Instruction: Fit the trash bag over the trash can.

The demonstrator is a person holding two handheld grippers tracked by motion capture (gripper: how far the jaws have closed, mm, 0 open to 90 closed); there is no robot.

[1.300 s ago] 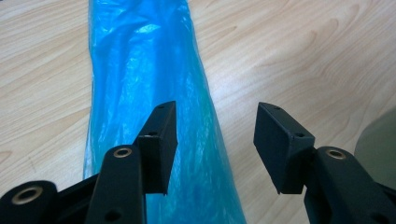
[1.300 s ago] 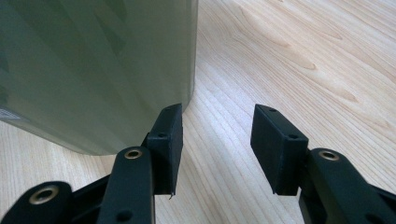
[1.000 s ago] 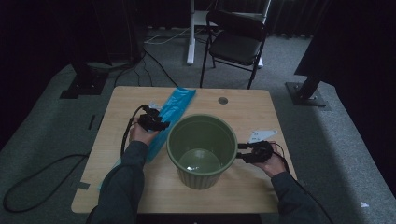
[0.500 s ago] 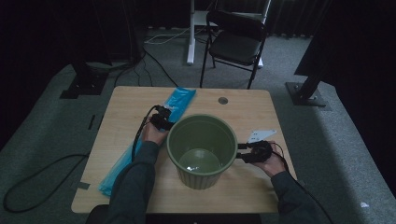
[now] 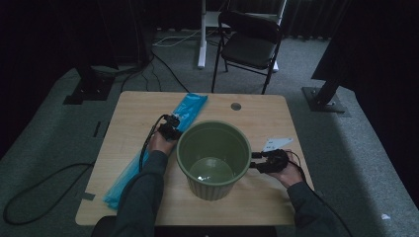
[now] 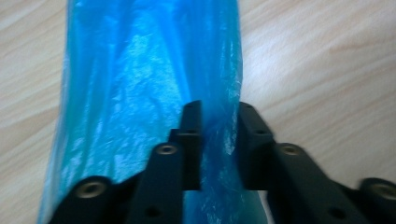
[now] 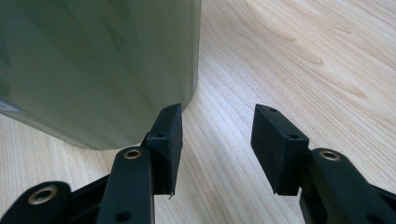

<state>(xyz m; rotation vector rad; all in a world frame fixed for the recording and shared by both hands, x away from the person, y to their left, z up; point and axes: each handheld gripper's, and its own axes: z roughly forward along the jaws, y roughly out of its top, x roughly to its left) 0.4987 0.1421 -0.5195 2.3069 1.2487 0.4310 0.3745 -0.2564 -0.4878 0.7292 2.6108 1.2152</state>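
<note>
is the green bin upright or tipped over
Upright. In the high view the green bin stands on the table with its round mouth facing up and its inside floor visible.

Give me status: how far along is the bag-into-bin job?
Done: nothing yet; the green bin stands unlined. In hand: the left gripper straddles an edge of the blue plastic bag, which lies flat on the table; its jaws have a gap, so no clear grip yet. The right gripper is open on bare wood beside the bin. Left, presumably: lift, open and fit the bag.

blue bag (image 6: pixel 149 93): both ends cut off | green bin (image 7: pixel 93 65): top cropped
</note>
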